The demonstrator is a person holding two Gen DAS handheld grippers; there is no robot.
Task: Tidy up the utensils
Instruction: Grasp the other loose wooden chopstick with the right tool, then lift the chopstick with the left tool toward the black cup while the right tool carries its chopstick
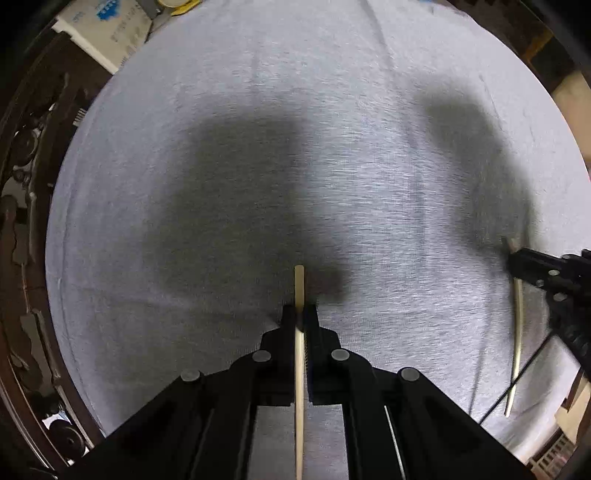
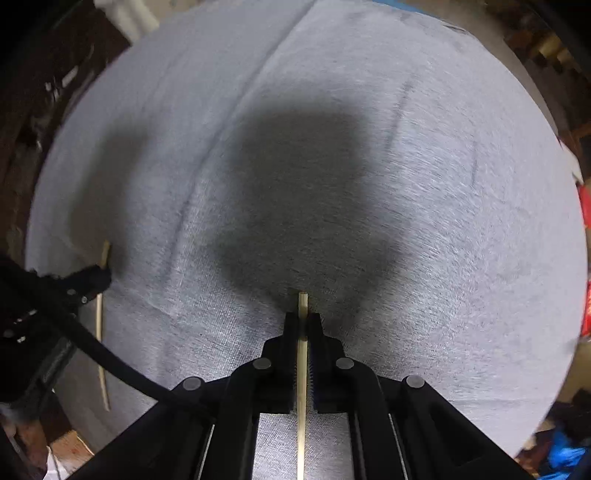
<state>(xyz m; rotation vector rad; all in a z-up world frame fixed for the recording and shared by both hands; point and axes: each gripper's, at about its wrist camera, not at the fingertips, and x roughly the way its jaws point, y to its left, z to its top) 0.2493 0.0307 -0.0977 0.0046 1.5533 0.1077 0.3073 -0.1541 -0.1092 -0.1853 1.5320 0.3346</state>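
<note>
In the left wrist view my left gripper (image 1: 300, 314) is shut on a pale wooden chopstick (image 1: 299, 284), whose blunt end sticks out past the fingertips over the grey cloth (image 1: 295, 147). At that view's right edge the right gripper (image 1: 517, 264) holds a second chopstick (image 1: 519, 325). In the right wrist view my right gripper (image 2: 303, 321) is shut on that chopstick (image 2: 303, 304), which runs between the fingers toward the camera. The left gripper (image 2: 99, 275) with its chopstick (image 2: 99, 325) shows at the left edge. Both grippers point down at the cloth.
The grey cloth (image 2: 406, 184) covers a round table and fills both views. A white box with blue print (image 1: 107, 33) lies beyond the table's far left edge. Dark clutter surrounds the table on the left, and red and blue items (image 2: 585, 258) sit off its right side.
</note>
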